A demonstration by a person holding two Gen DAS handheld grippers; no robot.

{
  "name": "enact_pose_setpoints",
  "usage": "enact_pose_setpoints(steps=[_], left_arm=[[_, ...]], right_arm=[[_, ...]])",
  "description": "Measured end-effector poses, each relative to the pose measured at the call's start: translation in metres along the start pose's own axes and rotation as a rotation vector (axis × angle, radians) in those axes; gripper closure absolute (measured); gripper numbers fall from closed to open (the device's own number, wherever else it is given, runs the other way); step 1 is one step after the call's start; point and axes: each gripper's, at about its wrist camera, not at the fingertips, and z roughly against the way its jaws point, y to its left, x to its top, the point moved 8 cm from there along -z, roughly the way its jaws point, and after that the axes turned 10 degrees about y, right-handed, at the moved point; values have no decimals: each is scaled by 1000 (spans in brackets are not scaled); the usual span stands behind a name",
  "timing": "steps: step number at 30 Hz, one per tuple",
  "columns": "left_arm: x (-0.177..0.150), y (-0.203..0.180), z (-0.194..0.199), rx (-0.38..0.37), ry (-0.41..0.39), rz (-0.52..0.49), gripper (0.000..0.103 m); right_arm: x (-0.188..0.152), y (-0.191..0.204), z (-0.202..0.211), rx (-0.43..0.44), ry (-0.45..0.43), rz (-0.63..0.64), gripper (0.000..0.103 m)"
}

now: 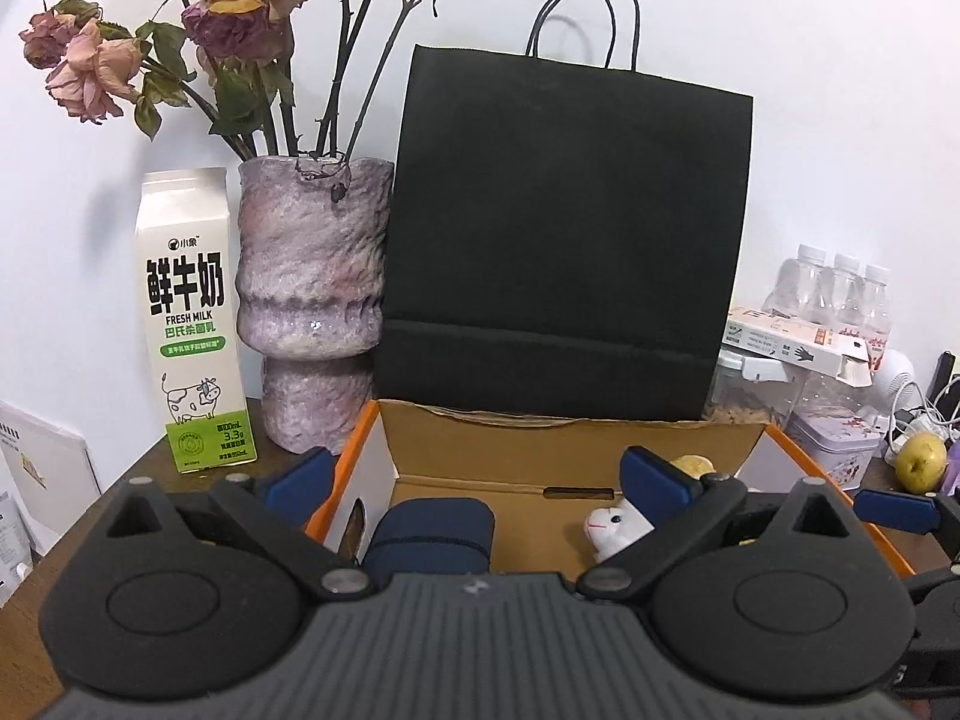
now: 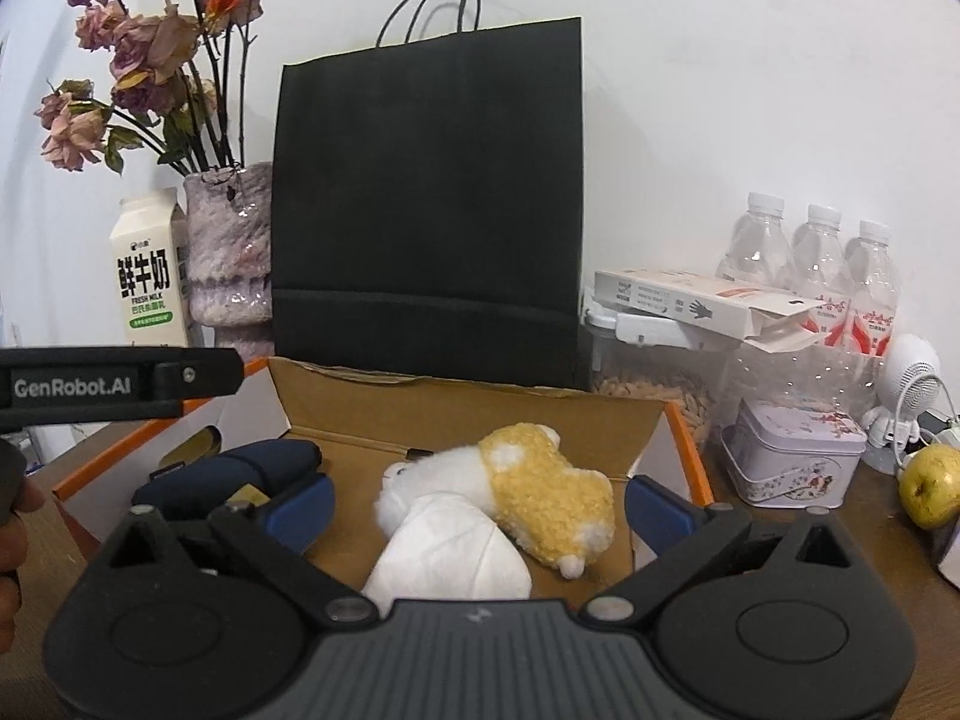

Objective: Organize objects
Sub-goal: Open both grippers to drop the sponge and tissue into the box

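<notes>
Two grippers are held over one open cardboard box (image 1: pixel 564 438), and both stand spread wide with nothing pinched between the pads.

Through the left wrist camera, the left gripper (image 1: pixel 474 480) is seen poised above the near left part of the box, where a dark blue pouch (image 1: pixel 432 531) lies inside, below the open fingers and not touched by them. A white plush toy (image 1: pixel 612 531) is glimpsed to the right, partly hidden by the right-hand finger. Behind the box, a black paper bag (image 1: pixel 564 228), a mottled vase (image 1: pixel 309 300) of dried roses and a milk carton (image 1: pixel 192 324) are stood close together against the wall.

Through the right wrist camera, the right gripper (image 2: pixel 474 504) is seen hovering over the middle of the box. The white and yellow plush lies there beside a white crumpled bundle (image 2: pixel 450 558), the two touching, with the blue pouch further left. The body of the other gripper is caught at the left edge. A tin (image 2: pixel 792 456), water bottles (image 2: pixel 816 258) and a pear (image 2: pixel 930 480) remain outside on the table.

The items appear to be deposited already. Trouble could be caused on withdrawal: a spread finger might be snagged on the box flap or plush, so that a thing is dragged out, and the two grippers, being near, could be knocked together. A wide sweep leftward might topple the carton or vase.
</notes>
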Motion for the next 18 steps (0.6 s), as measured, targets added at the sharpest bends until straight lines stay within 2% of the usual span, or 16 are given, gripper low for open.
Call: enact_pose_setpoints(steps=[3,18], left_arm=[[-2,0,2,2,18,-15,0],[-15,4,46,-37,-1,-27,0]], right_arm=[[0,-3,5,8,7,-12,0],[-18,-6,45,27,4,11,0]])
